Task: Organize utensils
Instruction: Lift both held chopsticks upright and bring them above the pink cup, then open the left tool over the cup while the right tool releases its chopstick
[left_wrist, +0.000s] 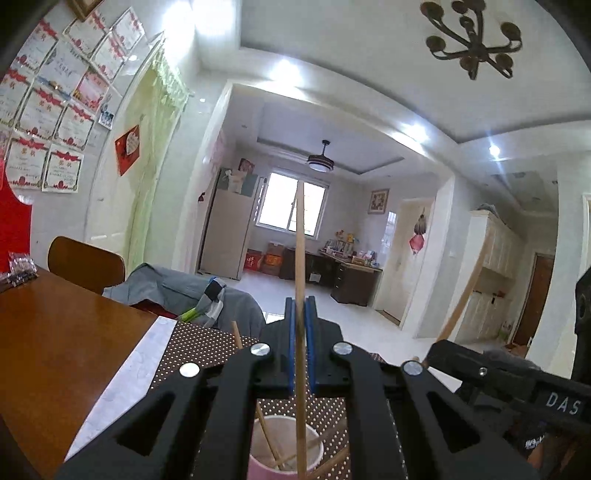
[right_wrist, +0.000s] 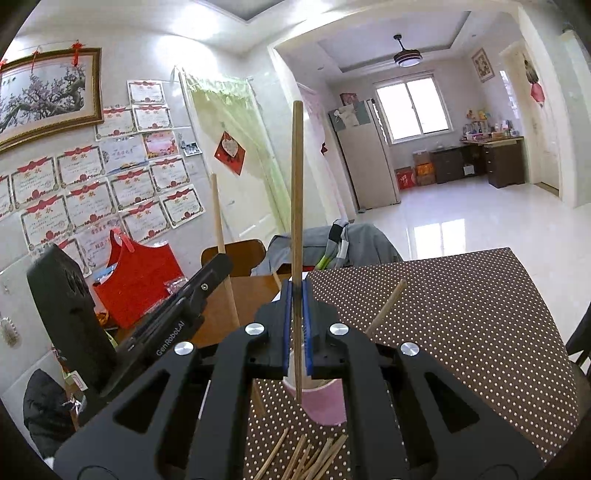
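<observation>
My left gripper is shut on a pale wooden chopstick held upright, its lower end inside the pink cup, which holds a few other chopsticks. My right gripper is shut on a darker wooden chopstick, upright, its lower tip just above the pink cup. Several loose chopsticks lie on the dotted mat in front of the cup. The left gripper shows at the left of the right wrist view with its chopstick. The right gripper body shows in the left wrist view.
A brown dotted mat covers the wooden table. A red box stands at the table's left. A chair with grey clothing stands behind the table. One chopstick leans out of the cup to the right.
</observation>
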